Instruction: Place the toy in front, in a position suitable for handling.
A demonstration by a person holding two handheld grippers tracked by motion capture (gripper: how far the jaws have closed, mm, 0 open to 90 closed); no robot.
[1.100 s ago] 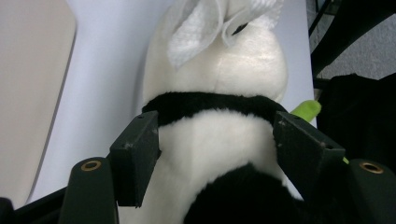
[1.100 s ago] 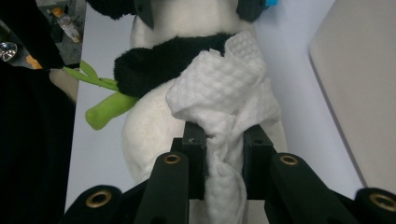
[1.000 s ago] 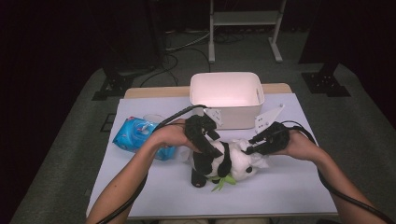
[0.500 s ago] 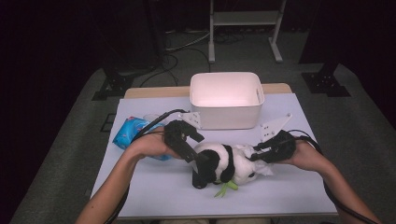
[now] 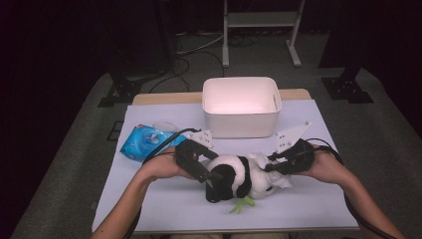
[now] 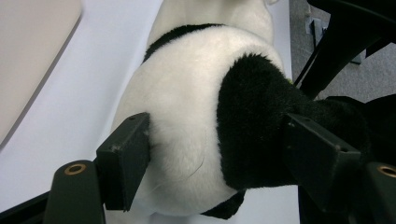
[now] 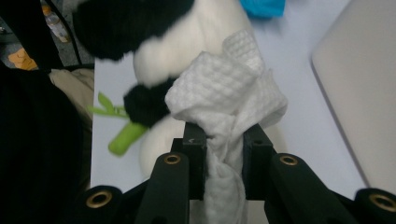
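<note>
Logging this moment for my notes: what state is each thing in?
Panda plush: lying on the table, between the left tongs' jaws.
White wipe: crumpled, pinched in the right tongs, against the plush.
White bin: upright, open-topped.
Blue wipes pack: lying flat.

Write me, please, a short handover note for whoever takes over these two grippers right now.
Left gripper: jaws have just been closing around the panda plush, one pad at its white body, the other on a black limb; a firm grip is not certain.
Right gripper: shut on a crumpled white wipe, pressed against the panda.
Panda lies on its side on the table, in front of the white bin; blue wipes pack sits at the left.
Done: wipe taken, panda steadied.
Left: probably finish wiping, then put things away.
</note>
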